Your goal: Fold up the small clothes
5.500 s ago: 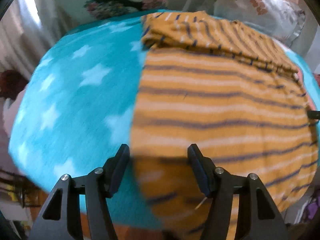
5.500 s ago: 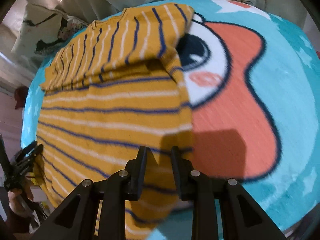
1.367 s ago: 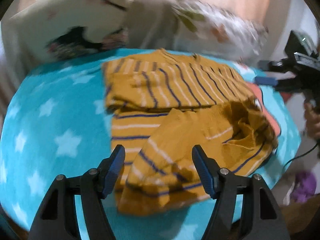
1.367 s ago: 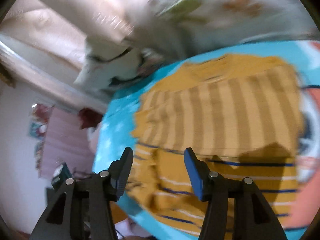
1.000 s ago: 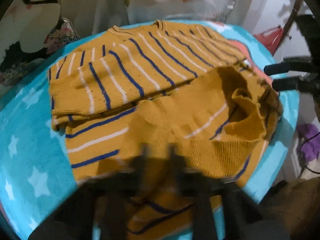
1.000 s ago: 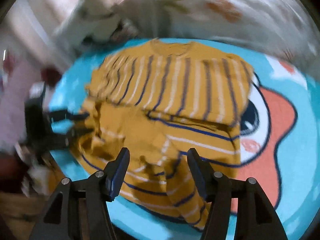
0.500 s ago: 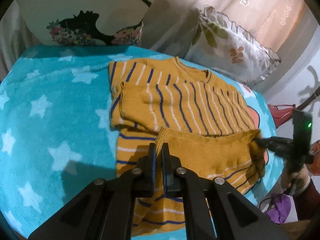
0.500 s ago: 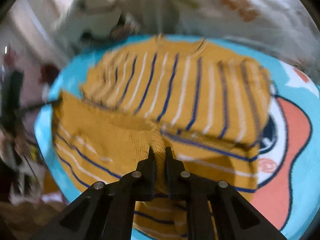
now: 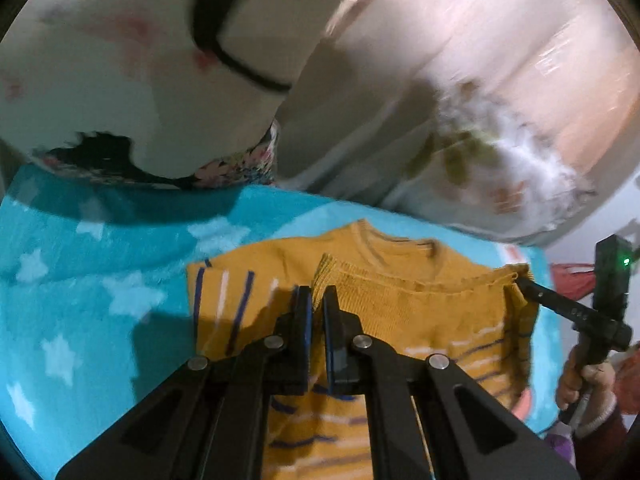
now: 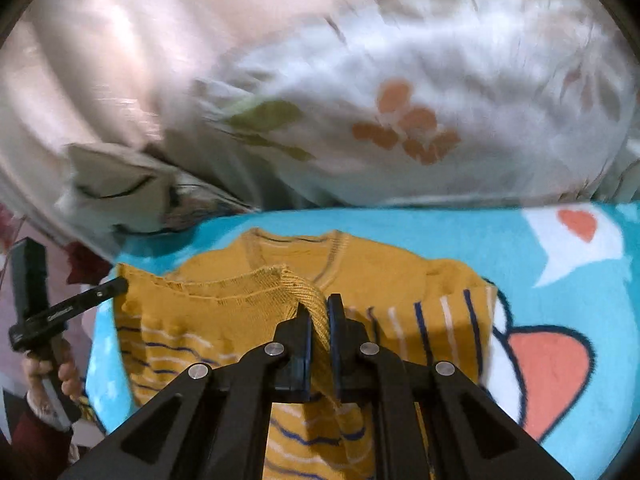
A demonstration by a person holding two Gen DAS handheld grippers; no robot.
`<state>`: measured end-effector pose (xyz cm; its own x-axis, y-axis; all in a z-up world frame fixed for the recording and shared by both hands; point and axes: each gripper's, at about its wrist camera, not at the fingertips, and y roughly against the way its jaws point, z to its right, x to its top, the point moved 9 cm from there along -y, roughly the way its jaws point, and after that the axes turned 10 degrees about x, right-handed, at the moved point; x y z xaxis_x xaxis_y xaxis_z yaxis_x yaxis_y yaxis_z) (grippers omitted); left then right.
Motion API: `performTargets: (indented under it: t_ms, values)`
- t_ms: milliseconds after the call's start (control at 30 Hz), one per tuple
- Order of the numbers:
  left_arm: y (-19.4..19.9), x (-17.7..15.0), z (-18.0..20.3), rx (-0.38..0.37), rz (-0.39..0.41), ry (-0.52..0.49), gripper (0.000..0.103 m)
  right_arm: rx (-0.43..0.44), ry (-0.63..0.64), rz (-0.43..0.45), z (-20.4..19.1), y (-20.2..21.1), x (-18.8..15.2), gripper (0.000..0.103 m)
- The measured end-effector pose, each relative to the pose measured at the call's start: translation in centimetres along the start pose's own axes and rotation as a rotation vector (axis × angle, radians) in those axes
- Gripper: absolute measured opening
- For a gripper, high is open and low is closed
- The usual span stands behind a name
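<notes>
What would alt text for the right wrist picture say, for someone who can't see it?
A black right gripper pinches the hem of a mustard striped sweater, lifted over its neckline on a turquoise cartoon blanket. At left, the left gripper holds the hem's other corner; blurred floral pillows lie behind.

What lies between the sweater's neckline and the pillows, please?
Only bare teal blanket separates the sweater from the pillows, clearest in the right wrist view.

A turquoise blanket (image 9: 100,264) with white stars covers the bed, with an orange cartoon figure (image 10: 548,364) and a white bubble bearing a heart (image 10: 580,236). Two pillows lean behind: one black-patterned (image 9: 140,80), one floral (image 10: 400,120).
</notes>
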<state>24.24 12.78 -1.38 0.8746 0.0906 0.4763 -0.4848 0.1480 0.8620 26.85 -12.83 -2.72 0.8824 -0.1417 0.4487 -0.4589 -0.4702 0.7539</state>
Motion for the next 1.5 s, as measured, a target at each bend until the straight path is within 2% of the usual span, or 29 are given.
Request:
performTargets:
  t_ms: [133, 200, 267, 333, 400, 467, 533, 633, 700, 833, 867, 933, 1033, 1133, 1267, 1433, 1500]
  values:
    - [-5.2, -0.4, -0.6, 0.067, -0.075, 0.005, 0.005, -0.031, -0.117, -0.066, 4.0, -4.6, -0.8, 0.009]
    - [-6.7, -0.7, -1.0, 0.072, -0.101, 0.019, 0.006, -0.027, -0.159, -0.089, 5.3, -5.8, -1.4, 0.009]
    - [-7.7, -0.8, -1.7, 0.078, -0.12, 0.047, 0.01, -0.041, -0.195, -0.088, 6.8, -6.5, -1.7, 0.013]
    - [-7.8, -0.6, -2.3, 0.068, -0.115, 0.081, 0.013, -0.017, -0.242, -0.089, 7.7, -6.6, -1.5, 0.018]
    - [-7.5, -0.2, -3.1, 0.066, -0.109, 0.115, 0.029, -0.015, -0.265, -0.08, 8.2, -6.1, -0.9, 0.025]
    - [-6.5, 0.3, -3.9, 0.07, -0.09, 0.149, 0.036, -0.026, -0.262, -0.045, 8.5, -4.6, 0.2, 0.032]
    - [-5.5, 0.7, -4.4, 0.067, -0.079, 0.165, 0.038, -0.024, -0.261, 0.006, 8.5, -2.5, 1.4, 0.04]
    - [-3.4, 0.6, -4.8, 0.074, -0.056, 0.162, 0.042, -0.028, -0.237, 0.041, 7.9, 0.4, 1.9, 0.04]
    - [-2.0, -0.1, -5.4, 0.082, -0.041, 0.164, 0.049, -0.021, -0.207, 0.04, 6.7, 1.6, 1.4, 0.04]
    - [0.1, -3.3, -5.9, 0.097, -0.048, 0.155, 0.05, 0.103, -0.128, 0.001, 2.4, 2.6, -1.8, 0.04]
    - [0.4, -4.3, -6.0, 0.104, -0.052, 0.155, 0.05, 0.142, -0.11, -0.027, 1.2, 2.0, -3.0, 0.04]
    - [1.0, -6.2, -6.3, 0.127, -0.06, 0.16, 0.05, 0.164, -0.081, -0.084, 0.1, 0.3, -5.1, 0.04]
    - [1.7, -8.8, -6.3, 0.144, -0.081, 0.195, 0.05, 0.061, -0.055, -0.129, 1.8, -2.4, -6.7, 0.04]
    - [2.4, -11.1, -6.1, 0.138, -0.092, 0.231, 0.05, -0.039, -0.104, -0.069, 5.8, -2.9, -5.4, 0.04]
    - [3.5, -13.1, -5.8, 0.163, -0.085, 0.252, 0.05, 0.003, -0.243, -0.012, 9.2, -2.1, -3.6, 0.037]
    - [5.0, -14.8, -4.8, 0.164, -0.08, 0.286, 0.051, -0.009, -0.253, 0.033, 8.7, 0.8, -2.8, 0.044]
    - [5.5, -15.3, -4.2, 0.169, -0.073, 0.287, 0.055, 0.018, -0.247, 0.04, 8.0, 2.2, -3.1, 0.044]
